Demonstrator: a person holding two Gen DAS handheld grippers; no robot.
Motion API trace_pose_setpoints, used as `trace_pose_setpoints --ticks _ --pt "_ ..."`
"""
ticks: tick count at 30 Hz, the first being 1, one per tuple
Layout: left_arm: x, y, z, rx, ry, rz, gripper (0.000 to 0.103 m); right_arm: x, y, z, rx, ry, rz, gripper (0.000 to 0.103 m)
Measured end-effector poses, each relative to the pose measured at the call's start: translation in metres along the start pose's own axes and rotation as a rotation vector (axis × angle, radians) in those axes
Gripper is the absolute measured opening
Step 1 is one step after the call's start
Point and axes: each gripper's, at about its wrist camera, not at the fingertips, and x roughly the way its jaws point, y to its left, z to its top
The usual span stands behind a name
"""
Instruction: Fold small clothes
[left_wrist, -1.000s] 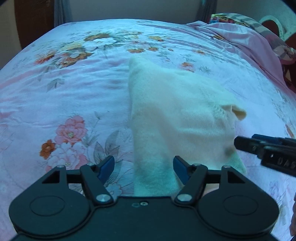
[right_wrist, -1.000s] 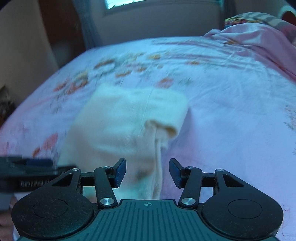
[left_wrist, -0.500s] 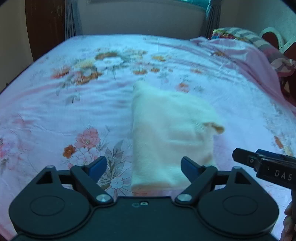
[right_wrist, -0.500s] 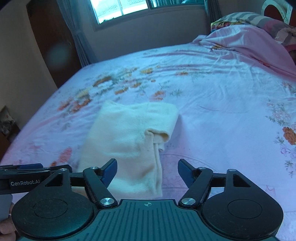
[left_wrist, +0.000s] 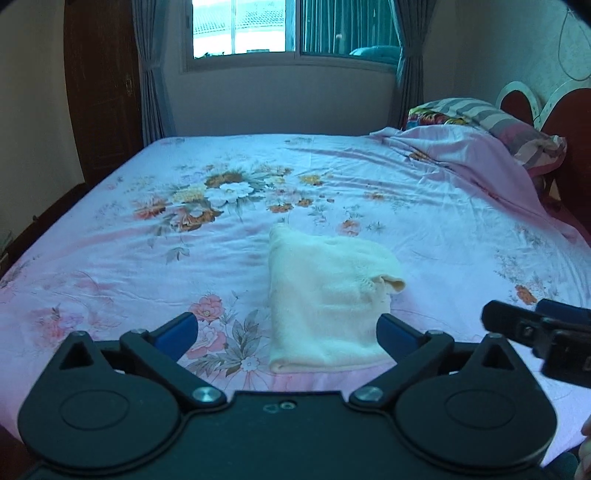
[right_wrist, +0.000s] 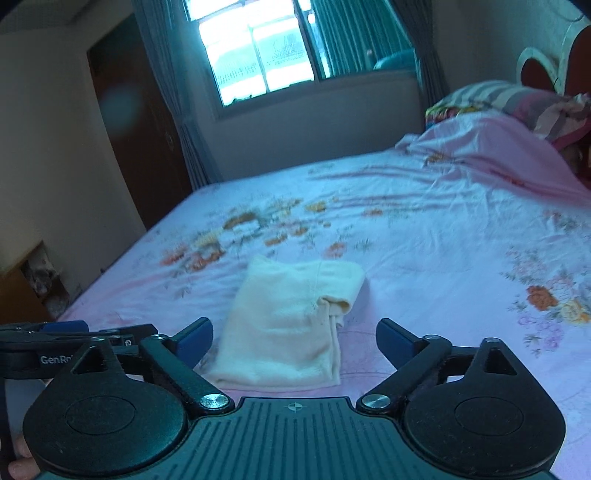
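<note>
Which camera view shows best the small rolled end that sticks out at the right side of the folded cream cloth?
The left wrist view: the rolled end is sharp there, jutting past the folded cream cloth. The right wrist view shows it too, but softer and partly tucked against the cloth.

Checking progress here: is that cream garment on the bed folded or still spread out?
Folded. The cream garment lies on the bed sheet as a compact layered rectangle, one rolled edge sticking out on its right.
</note>
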Motion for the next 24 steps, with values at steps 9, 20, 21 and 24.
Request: trace_pose_setpoints --ticks 9,20,21,24 --pt "-0.048 0.001 -0.025 0.006 -0.053 0.006 0.101 -0.064 0.011 -0.019 0.005 -0.077 -0.006 0.103" --pt "-0.075 -0.002 -0.042 -0.006 -0.077 0.027 0.101 -0.101 0.016 -0.035 -0.058 -0.164 -0.074 0.103" --pt "-0.076 -0.003 -0.042 -0.007 -0.078 0.029 0.101 -0.103 0.015 -0.035 -0.057 -0.174 -0.087 0.103" --pt "-0.078 -0.005 -0.043 0.001 -0.078 0.029 0.101 -0.107 0.009 -0.035 -0.045 -0.200 -0.108 0.103"
